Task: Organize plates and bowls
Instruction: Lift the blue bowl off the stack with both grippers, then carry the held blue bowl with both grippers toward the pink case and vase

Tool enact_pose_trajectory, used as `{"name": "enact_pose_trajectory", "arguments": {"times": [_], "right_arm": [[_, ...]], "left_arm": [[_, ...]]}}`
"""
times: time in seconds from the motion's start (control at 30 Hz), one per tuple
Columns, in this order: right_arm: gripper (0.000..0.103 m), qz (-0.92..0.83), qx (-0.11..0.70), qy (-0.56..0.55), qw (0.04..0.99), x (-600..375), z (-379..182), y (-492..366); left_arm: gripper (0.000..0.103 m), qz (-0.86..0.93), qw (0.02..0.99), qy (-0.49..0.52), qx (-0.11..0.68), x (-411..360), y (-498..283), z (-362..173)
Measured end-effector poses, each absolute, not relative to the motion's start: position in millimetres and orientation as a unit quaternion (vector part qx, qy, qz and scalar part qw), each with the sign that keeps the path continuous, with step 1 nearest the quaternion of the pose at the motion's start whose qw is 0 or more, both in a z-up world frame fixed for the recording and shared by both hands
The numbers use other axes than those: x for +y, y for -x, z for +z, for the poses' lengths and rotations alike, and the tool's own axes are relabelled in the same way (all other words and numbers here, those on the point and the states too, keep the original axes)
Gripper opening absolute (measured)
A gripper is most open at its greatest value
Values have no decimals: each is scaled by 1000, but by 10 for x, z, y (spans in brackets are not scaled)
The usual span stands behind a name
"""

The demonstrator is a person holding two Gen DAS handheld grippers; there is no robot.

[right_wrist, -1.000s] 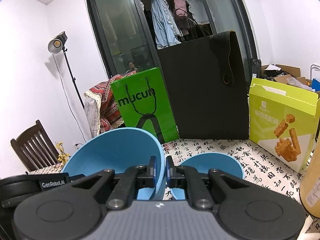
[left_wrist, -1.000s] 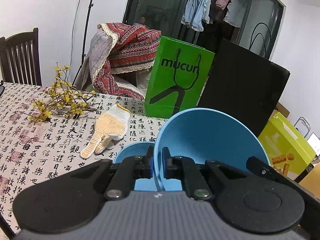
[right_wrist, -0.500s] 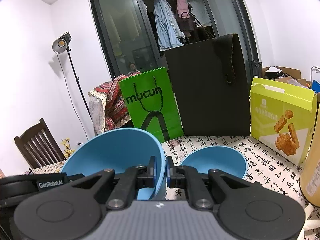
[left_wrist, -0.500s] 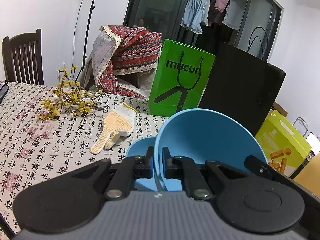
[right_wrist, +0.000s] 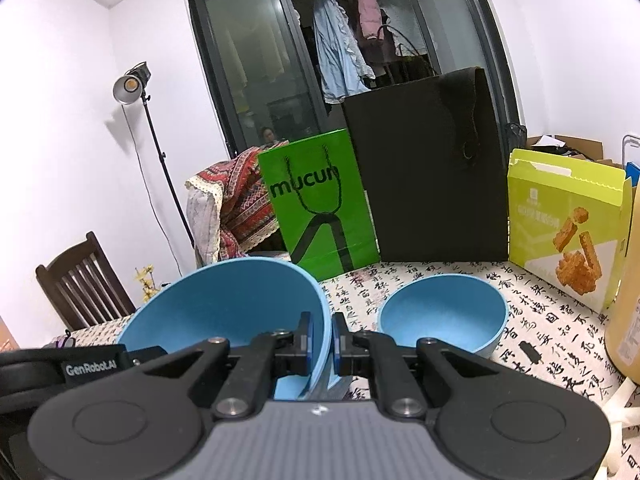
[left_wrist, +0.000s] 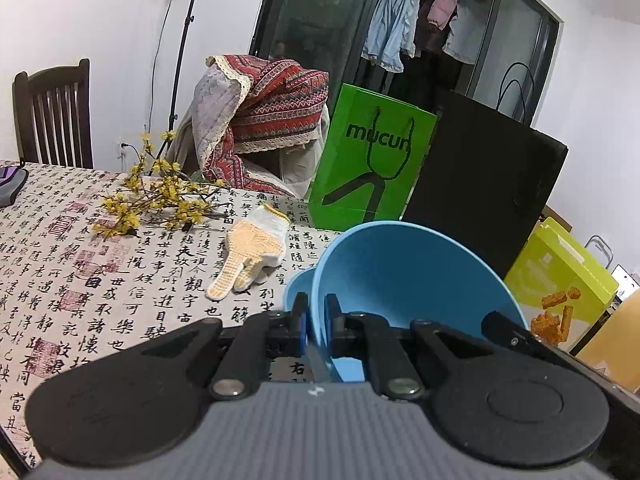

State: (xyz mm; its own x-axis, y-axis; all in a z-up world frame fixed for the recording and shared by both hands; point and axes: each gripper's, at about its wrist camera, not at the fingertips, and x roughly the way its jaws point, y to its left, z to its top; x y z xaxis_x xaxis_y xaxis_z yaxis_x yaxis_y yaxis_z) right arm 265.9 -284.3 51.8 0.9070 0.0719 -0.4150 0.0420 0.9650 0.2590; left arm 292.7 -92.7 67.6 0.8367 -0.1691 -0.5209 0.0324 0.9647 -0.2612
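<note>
From the left wrist, the left gripper is clenched on the rim of the big blue bowl. Since a second ago the glove and green bag have slid rightward in view, so the bowl is being carried across the table.

From the right wrist, the right gripper pinches the opposite rim (a two-handed carry). The small bowl on the table now looks nearer, probably the stacking target.

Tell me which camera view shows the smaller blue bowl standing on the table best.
The right wrist view: the smaller blue bowl stands upright on the tablecloth, rim and inside in full sight. In the left wrist view only a sliver of it peeks from behind the held large blue bowl.
</note>
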Motion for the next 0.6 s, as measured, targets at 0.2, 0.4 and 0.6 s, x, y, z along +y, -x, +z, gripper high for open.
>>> {"name": "enact_pose_trajectory", "arguments": {"times": [0.2,0.4,0.6], "right_arm": [[9,14,220,-133,966,-2700,460,-2590],[9,15,217,-132,967,-2550,456,-2514],[9,20,217,-129,967,-2396,452,-2469]], "left_arm": [[9,-54,951,123,279,-769,-2856,642],[9,-55,953,123,272,-620,-2745,606],[9,-51,953,127,269,-463,-2674,588]]}}
